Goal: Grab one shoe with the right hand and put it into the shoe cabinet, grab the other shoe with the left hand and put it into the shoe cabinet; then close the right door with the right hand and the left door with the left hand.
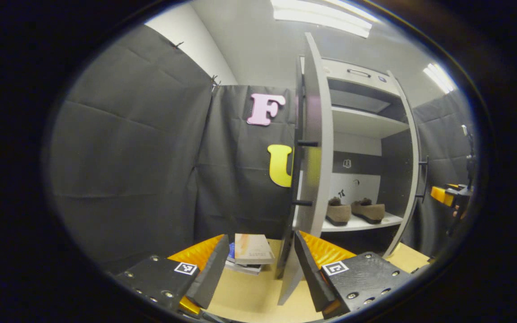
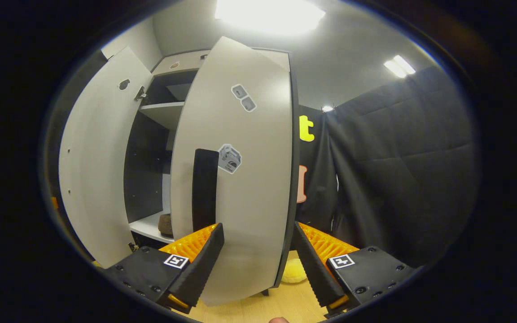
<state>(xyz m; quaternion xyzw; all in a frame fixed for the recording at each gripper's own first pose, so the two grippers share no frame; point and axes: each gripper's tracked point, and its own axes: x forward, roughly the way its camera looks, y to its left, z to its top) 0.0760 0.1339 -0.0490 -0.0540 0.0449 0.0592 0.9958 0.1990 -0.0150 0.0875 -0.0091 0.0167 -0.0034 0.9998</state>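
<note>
Already both shoes (image 1: 355, 211) sit on the low shelf of the shoe cabinet (image 1: 366, 121), right of middle in the left gripper view. Both doors are not yet closed: the right gripper (image 2: 258, 258) straddles the right door (image 2: 240, 179) edge with spread jaws, and the left gripper (image 1: 263, 264) does likewise at the left door (image 1: 314, 148).

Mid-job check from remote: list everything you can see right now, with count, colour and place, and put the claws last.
Shoe cabinet: one, grey-white, doors open.
Shoes: two, brown, side by side on the lower shelf.
Left door: one, grey, edge-on between the left claw's fingers.
Right door: one, grey, with stickers, between the right claw's fingers.
Books: small stack on the wooden floor left of the cabinet.
Yellow object: one, on the floor behind the right door.
Left claw: open.
Right claw: open.
</note>
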